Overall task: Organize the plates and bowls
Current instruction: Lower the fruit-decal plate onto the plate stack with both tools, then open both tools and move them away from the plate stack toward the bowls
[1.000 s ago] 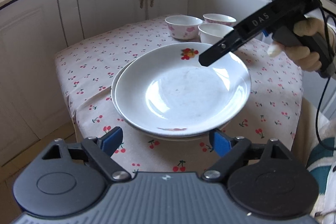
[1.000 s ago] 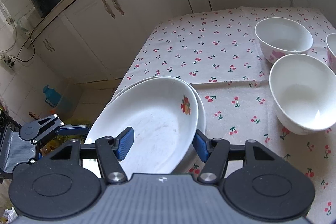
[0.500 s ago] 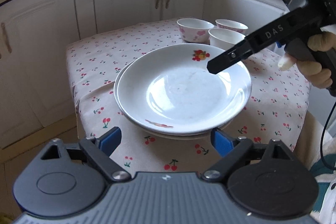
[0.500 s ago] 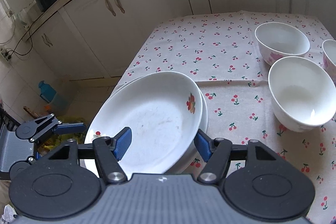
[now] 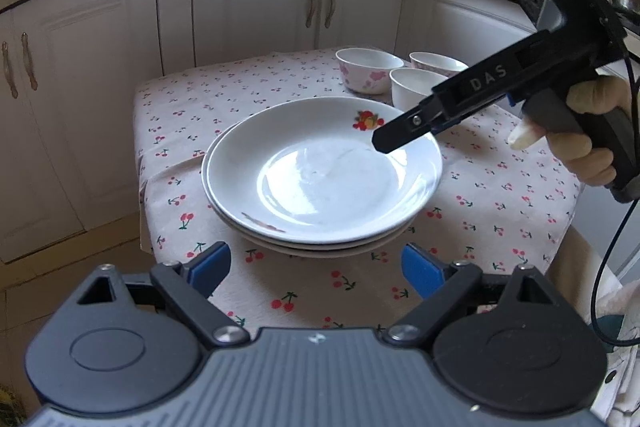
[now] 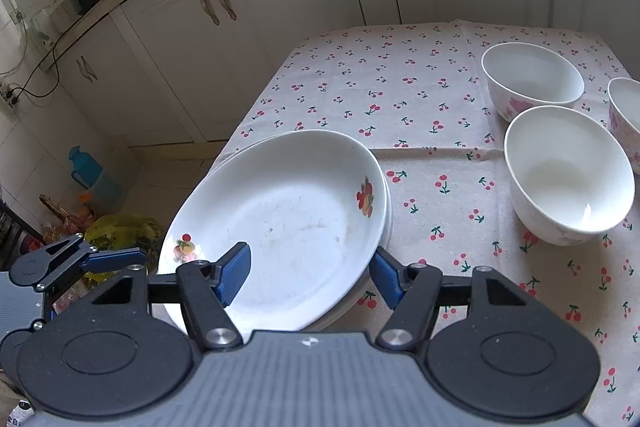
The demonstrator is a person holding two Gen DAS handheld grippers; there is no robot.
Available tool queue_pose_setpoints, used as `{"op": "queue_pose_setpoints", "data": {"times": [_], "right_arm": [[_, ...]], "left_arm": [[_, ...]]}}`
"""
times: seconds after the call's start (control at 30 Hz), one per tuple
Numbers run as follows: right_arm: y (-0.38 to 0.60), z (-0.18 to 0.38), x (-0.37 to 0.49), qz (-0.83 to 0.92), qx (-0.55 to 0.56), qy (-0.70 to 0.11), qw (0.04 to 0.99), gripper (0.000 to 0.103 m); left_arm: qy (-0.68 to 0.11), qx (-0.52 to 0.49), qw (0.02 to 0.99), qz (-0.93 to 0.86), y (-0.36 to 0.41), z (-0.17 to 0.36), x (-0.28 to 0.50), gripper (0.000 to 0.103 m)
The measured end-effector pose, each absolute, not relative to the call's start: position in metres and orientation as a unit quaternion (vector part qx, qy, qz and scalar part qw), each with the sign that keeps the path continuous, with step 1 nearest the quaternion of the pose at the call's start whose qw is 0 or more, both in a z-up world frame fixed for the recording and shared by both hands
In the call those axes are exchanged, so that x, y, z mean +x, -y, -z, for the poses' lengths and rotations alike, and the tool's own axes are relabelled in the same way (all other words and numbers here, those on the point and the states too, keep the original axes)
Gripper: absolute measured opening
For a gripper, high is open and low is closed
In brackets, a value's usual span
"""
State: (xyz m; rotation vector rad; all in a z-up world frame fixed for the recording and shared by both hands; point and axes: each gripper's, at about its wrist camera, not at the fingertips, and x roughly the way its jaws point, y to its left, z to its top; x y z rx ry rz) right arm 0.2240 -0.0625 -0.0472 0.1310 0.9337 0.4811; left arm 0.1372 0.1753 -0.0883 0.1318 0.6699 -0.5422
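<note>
The table (image 5: 224,99), covered by a cherry-print cloth (image 6: 400,95), is the landmark; white cabinets (image 5: 248,11) stand beyond its far edge. At the table's near left corner sits a stack of white plates (image 5: 324,183), the top plate (image 6: 288,223) resting inside the ones below and overhanging the table edge, with a fruit motif (image 6: 365,198) on its rim. Toward the table's far right corner three bowls cluster close together: a plain white bowl (image 6: 568,171) nearest the plates, a pink-flowered bowl (image 6: 532,79) behind it, and a third bowl (image 6: 624,119) at the right, partly cut off. The right gripper (image 6: 308,277) is over the plate stack's right side, its blue pads (image 6: 234,273) spread wide, one above the top plate's interior, the other outside the rim; it grips nothing. The left gripper (image 5: 316,269) hangs off the table's near edge, just short of the stack, fingers wide apart and empty.
</note>
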Motion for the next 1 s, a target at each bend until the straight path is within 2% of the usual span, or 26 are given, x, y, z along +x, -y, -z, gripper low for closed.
{"op": "queue_pose_setpoints", "data": {"times": [0.5,0.57,0.63,0.7,1.0], "right_arm": [[0.061,0.046,0.215,-0.230,0.034,-0.436,0.870,0.072],[0.062,0.041,0.211,-0.233,0.026,-0.428,0.873,0.078],[0.066,0.036,0.205,-0.238,0.019,-0.415,0.878,0.089],[0.074,0.031,0.198,-0.234,0.015,-0.400,0.886,0.095],[0.138,0.026,0.171,-0.189,0.000,-0.337,0.923,0.099]], "left_arm": [[-0.322,0.071,0.911,0.249,-0.161,0.081,0.129,0.092],[-0.318,0.072,0.915,0.238,-0.157,0.075,0.125,0.093],[-0.313,0.074,0.920,0.226,-0.152,0.069,0.122,0.095],[-0.300,0.075,0.925,0.220,-0.144,0.063,0.116,0.096],[-0.247,0.113,0.935,0.230,-0.087,0.044,0.112,0.098]]}}
